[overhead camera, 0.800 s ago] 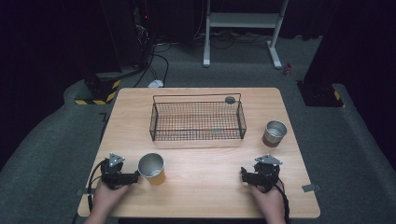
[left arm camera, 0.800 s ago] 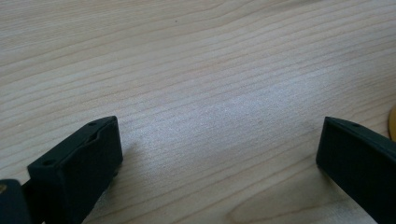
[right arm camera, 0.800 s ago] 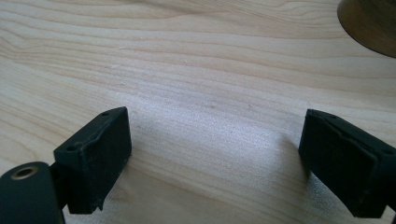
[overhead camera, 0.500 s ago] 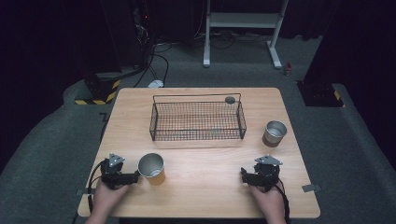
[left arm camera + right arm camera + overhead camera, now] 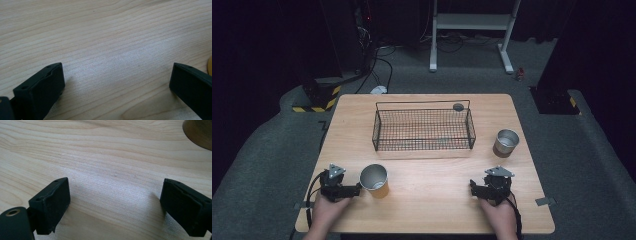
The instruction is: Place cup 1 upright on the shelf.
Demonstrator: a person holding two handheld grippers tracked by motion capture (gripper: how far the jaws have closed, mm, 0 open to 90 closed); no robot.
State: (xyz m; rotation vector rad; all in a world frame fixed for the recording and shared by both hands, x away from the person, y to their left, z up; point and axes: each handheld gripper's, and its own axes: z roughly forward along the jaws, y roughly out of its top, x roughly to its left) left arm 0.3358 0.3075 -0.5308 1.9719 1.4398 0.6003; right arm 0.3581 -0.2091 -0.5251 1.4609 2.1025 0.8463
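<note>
A gold cup (image 5: 375,180) with a silvery inside stands upright on the wooden table (image 5: 432,200) at the front left. My left gripper (image 5: 356,190) rests on the table just left of it, jaws pointing at the cup. In the left gripper view the gripper (image 5: 116,75) is open over bare wood, and a sliver of the gold cup (image 5: 210,66) shows at the right edge. A brown cup (image 5: 505,143) stands at the right. My right gripper (image 5: 473,187) lies in front of it near the table's front edge. That gripper (image 5: 114,188) is open and empty, with a brownish cup base (image 5: 198,132) at the top right.
A black wire basket (image 5: 422,129) sits at the middle back of the table, with a small dark round thing (image 5: 458,106) by its far right corner. Grey carpet, cables and a white stand lie beyond the table.
</note>
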